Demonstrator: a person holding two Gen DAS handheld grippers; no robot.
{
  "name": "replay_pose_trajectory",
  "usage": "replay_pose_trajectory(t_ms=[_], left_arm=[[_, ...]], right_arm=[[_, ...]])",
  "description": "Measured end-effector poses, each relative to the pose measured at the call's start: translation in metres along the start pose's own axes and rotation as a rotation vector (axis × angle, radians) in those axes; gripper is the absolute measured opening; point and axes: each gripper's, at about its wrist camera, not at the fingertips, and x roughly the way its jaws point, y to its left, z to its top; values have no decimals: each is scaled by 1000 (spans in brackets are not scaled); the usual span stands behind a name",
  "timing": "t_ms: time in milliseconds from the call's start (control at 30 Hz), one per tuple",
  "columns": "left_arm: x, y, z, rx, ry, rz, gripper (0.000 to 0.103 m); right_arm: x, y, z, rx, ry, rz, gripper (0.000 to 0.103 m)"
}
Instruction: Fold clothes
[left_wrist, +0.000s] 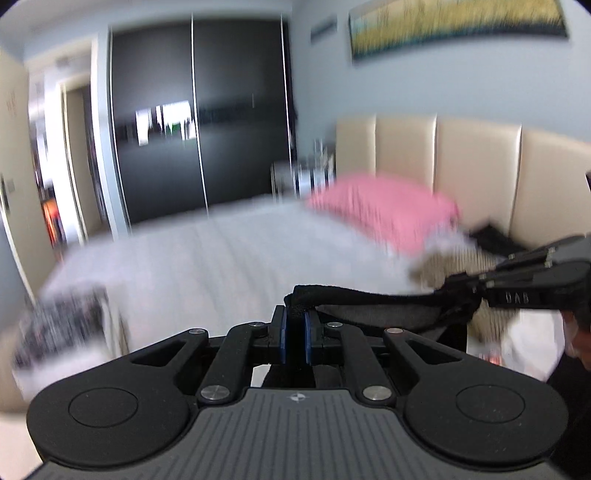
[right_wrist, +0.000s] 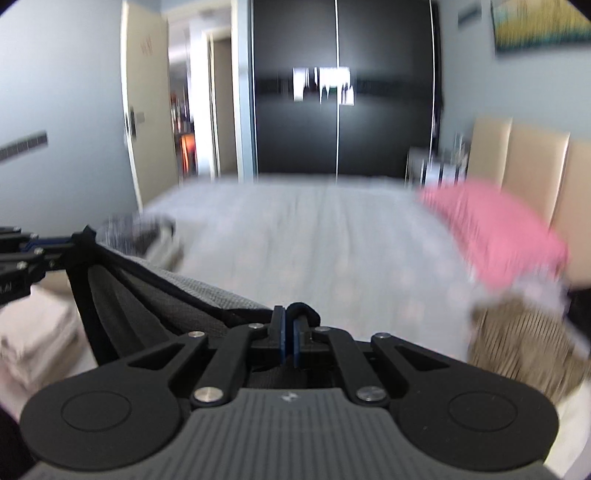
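A dark grey garment with a black hem (left_wrist: 373, 306) hangs stretched between my two grippers, held up above the bed. My left gripper (left_wrist: 295, 314) is shut on one end of the hem. My right gripper (right_wrist: 289, 321) is shut on the other end; the cloth (right_wrist: 155, 295) slopes away from it to the left. In the left wrist view the right gripper (left_wrist: 458, 284) shows at the right edge. In the right wrist view the left gripper (right_wrist: 70, 243) shows at the left edge. Both views are motion-blurred.
A bed with a pale grey cover (left_wrist: 236, 258) lies ahead. A pink pillow (left_wrist: 388, 210) and a striped beige cloth (right_wrist: 524, 343) lie near the beige headboard (left_wrist: 476, 166). A patterned dark cloth (left_wrist: 62, 317) and folded pale towels (right_wrist: 33, 332) are at the left. Black wardrobe doors (right_wrist: 340, 110) stand behind.
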Motion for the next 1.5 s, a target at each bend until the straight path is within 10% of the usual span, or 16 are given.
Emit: replay_pose_trajectory(t_ms=[267, 533, 833, 1133, 1500], left_arm=[[97, 25, -101, -141, 309, -75, 8], [145, 50, -141, -238, 398, -55, 10], [122, 66, -135, -353, 364, -35, 51], [112, 71, -155, -404, 493, -76, 51], [121, 63, -181, -540, 587, -97, 51]], right_arm=[[114, -19, -87, 92, 320, 29, 5], [183, -29, -111, 112, 378, 81, 13], [163, -47, -87, 122, 331, 65, 45], [160, -52, -94, -167, 398, 25, 51], [179, -51, -125, -199, 470, 68, 54]])
